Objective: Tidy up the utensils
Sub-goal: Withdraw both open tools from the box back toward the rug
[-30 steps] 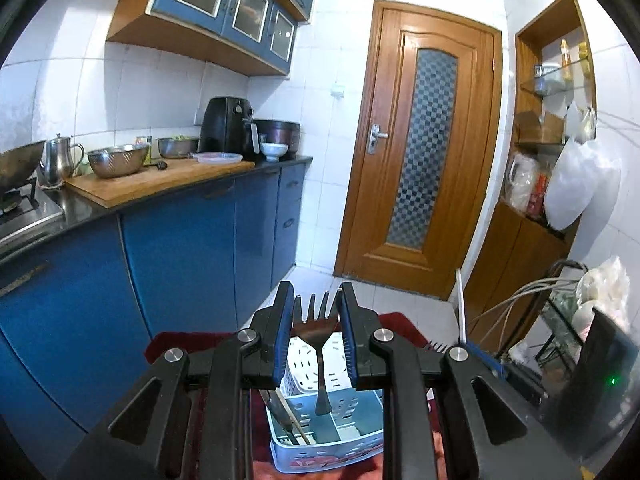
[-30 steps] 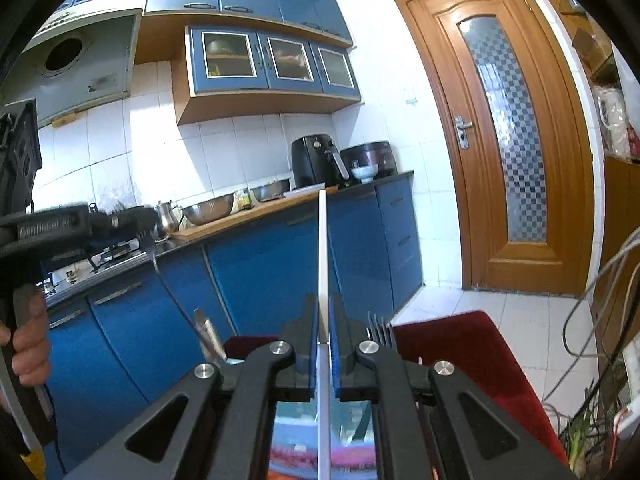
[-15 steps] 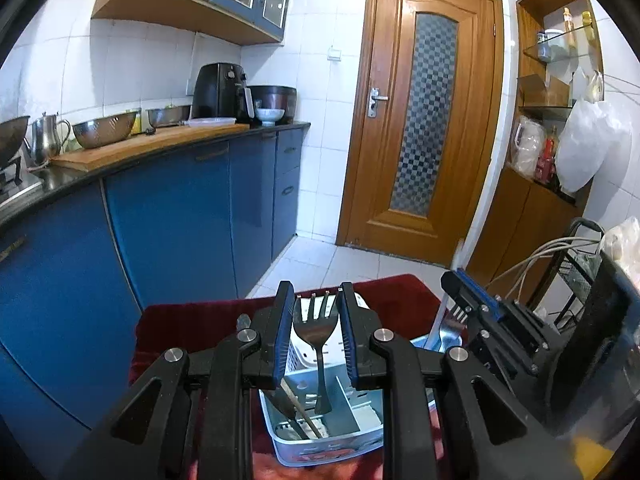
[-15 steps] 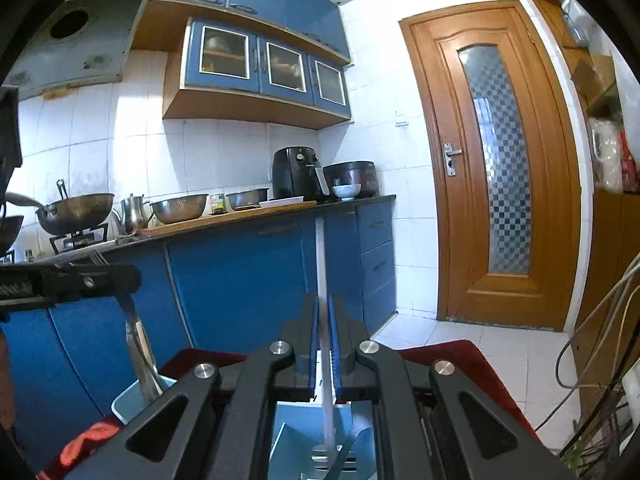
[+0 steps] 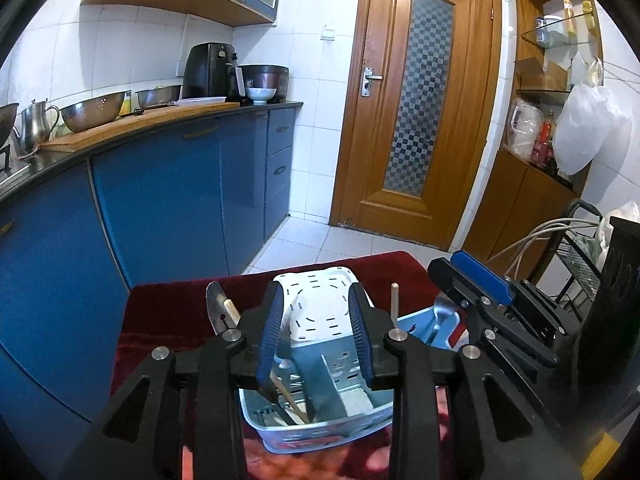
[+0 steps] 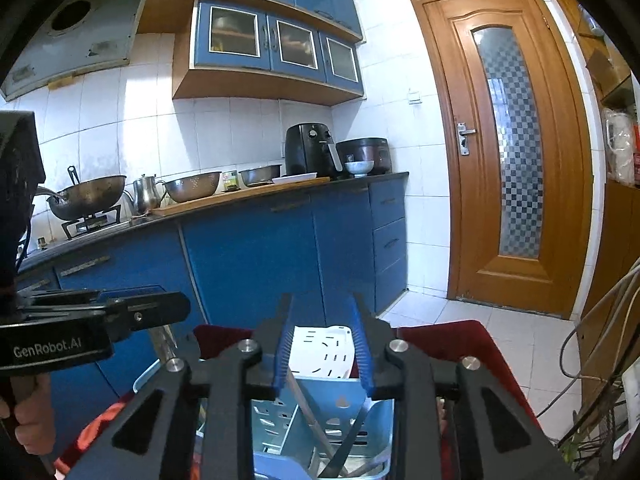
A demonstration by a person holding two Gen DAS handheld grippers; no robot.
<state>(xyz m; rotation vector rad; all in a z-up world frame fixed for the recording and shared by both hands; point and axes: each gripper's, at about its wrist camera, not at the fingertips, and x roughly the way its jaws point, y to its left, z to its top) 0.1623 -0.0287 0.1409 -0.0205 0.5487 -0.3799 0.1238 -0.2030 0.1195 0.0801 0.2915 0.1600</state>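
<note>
Left gripper point(image 5: 316, 332): jaws just opened, blue pads apart, nothing pinched between them; poised over the near end of the caddy
Right gripper point(image 6: 323, 344): jaws likewise just opened, pads apart with no grip on anything; above the same caddy, seen from the left wrist as black linkage with a blue pad at right
Utensil caddy point(image 5: 320, 434): light blue plastic, divided into compartments, on the red cloth point(image 5: 168, 312) just beyond both grippers
White basket point(image 5: 320, 304): slotted, directly behind the caddy, touching or just beside it, cannot tell which
Utensils in caddy: dark and wooden handles point(image 6: 320, 428) leaning crosswise in one compartment; a wooden stick point(image 5: 395, 302) upright near the right wall; metal pieces point(image 5: 440, 318) at the far right corner, kind unclear
Beside the left pad: a metal utensil end point(image 5: 216, 306) with a pale wooden tip next to it
Person: a hand point(image 6: 30, 420) on the left gripper's handle at the right wrist view's lower left
</note>
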